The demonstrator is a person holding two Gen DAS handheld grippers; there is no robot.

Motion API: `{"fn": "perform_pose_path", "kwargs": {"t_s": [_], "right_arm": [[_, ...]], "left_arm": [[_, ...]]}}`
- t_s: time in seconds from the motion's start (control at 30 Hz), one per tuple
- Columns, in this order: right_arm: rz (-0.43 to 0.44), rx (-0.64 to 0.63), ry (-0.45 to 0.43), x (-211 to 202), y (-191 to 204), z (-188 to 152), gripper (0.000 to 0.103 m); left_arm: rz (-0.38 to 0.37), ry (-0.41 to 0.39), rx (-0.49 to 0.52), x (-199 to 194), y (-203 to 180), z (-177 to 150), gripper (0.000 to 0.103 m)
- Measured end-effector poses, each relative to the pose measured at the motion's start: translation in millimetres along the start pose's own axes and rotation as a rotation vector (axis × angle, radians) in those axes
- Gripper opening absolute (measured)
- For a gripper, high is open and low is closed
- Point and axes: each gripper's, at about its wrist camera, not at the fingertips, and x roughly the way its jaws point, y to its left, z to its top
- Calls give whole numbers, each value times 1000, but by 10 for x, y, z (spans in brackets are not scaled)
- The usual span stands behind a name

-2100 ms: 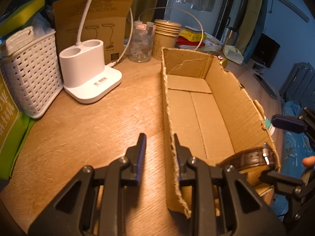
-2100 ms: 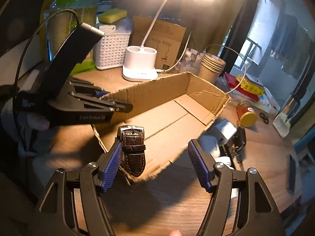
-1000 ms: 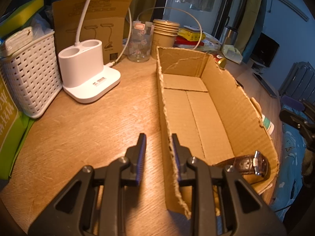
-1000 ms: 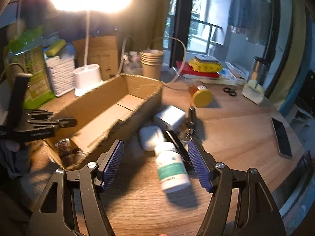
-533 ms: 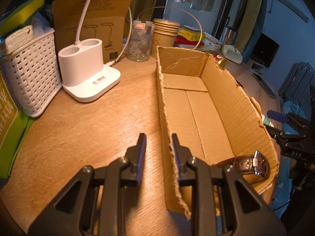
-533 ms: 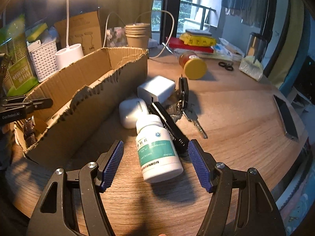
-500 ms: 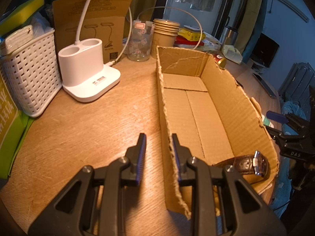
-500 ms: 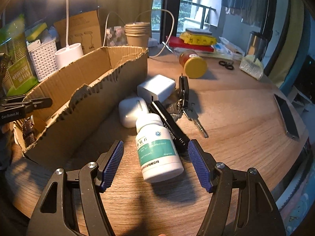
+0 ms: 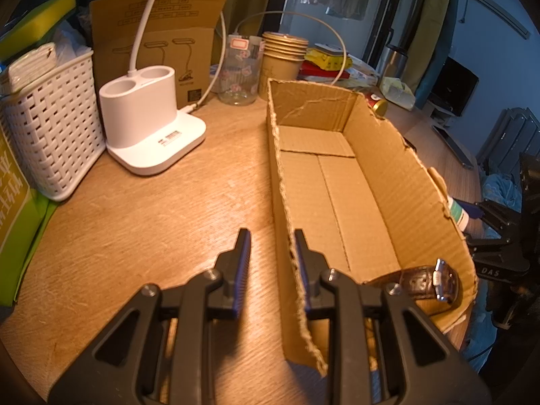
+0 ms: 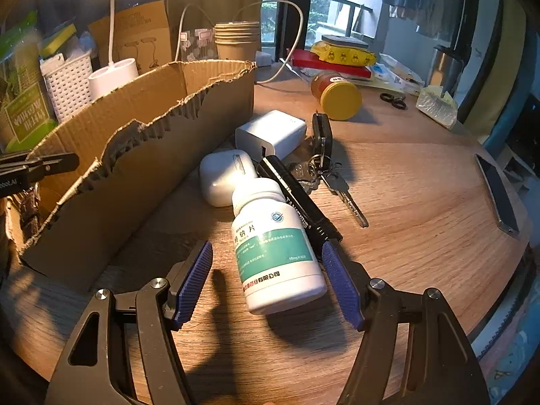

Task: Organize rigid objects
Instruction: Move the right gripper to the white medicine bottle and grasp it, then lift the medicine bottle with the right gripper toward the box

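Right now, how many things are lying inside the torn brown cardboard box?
1: a brown leather watch lies in the near right corner of the torn brown cardboard box. Its near end, behind the gripper, may hide more.

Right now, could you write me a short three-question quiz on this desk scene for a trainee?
1. True or false: the brown watch lies inside the cardboard box.
2. What lies between the jaws of the right gripper? A) the white pill bottle B) the bunch of keys C) the white charger
3. Fill in: the left gripper is clamped on the box's torn ____.

Key
1. True; it lies at the near end.
2. A; the jaws are closing, the pads not yet pressing on it.
3. wall; one finger is inside, one outside.
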Motion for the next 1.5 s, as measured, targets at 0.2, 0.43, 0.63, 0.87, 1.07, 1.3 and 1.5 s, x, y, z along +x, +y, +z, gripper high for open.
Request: {"fn": "perform_pose_path", "kwargs": {"t_s": [0.2, 0.43, 0.63, 0.87, 1.07, 1.3, 1.5], "right_arm": [[-23, 0, 12, 34, -27, -21, 51], [-25, -17, -1, -16, -2, -20, 48], [-35, -21, -51, -159, 10, 21, 46], [-47, -35, -117, -379, 37, 89, 45], [-36, -37, -153, -514, 76, 139, 45], [-10, -49, -220, -751, 184, 259, 46], [5, -71, -266, -886, 305, 343, 46]], "left_arm": [[-2, 1, 0, -1, -8, -6, 26], [-2, 0, 0, -1, -7, -6, 26], [-3, 1, 0, 0, -6, -5, 26], [-2, 1, 0, -1, -7, -6, 26], [-2, 1, 0, 0, -4, -4, 26], [-3, 1, 0, 0, -4, -4, 26], [-6, 4, -1, -3, -17, -5, 26]]}}
